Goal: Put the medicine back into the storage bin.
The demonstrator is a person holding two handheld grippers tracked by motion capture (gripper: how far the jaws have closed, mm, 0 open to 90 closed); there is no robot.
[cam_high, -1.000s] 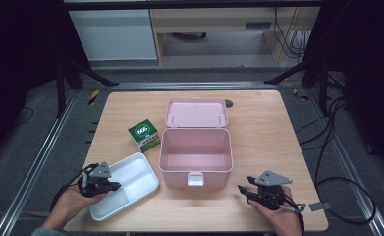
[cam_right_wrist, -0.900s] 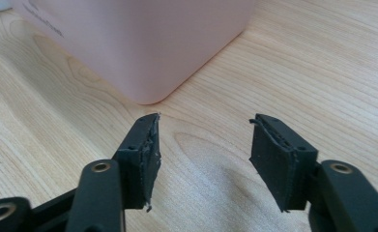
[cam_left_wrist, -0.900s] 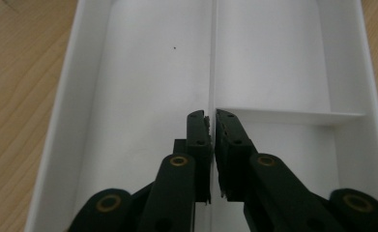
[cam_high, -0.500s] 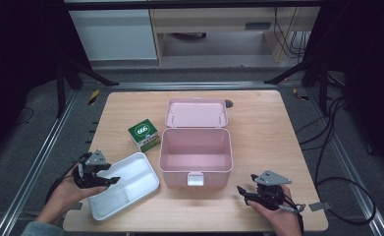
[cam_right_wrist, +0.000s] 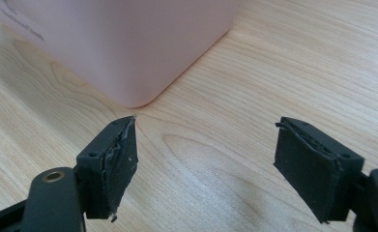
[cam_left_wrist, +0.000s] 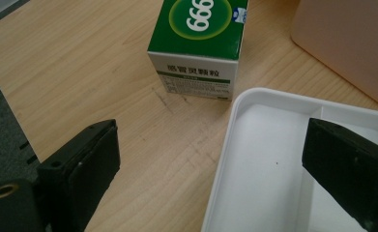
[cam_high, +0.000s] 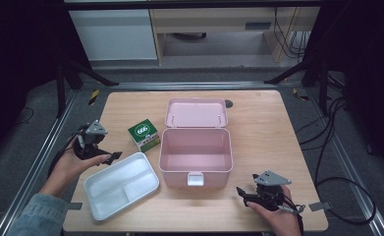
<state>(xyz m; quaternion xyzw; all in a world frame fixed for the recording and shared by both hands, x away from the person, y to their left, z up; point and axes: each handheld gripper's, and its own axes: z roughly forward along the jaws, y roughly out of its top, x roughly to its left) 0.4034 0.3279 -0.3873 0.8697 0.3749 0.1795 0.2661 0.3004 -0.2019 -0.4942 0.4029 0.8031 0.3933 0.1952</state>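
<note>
Currently: left gripper (cam_high: pixel 112 157), jaws just opened wide, empty, over white tray's (cam_high: pixel 122 185) far-left corner; green box (cam_high: pixel 144 135) just beyond, nearer it than right gripper (cam_high: pixel 243 195), likewise open, empty.

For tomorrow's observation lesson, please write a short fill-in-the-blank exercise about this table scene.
1. The lid of the pink storage box is ____.
2. The green medicine box stands to the ____ of the pink box in the high view.
3. The white tray has ____ compartments.
4. The left gripper has its jaws ____.

Missing words: open; left; two; open
</note>
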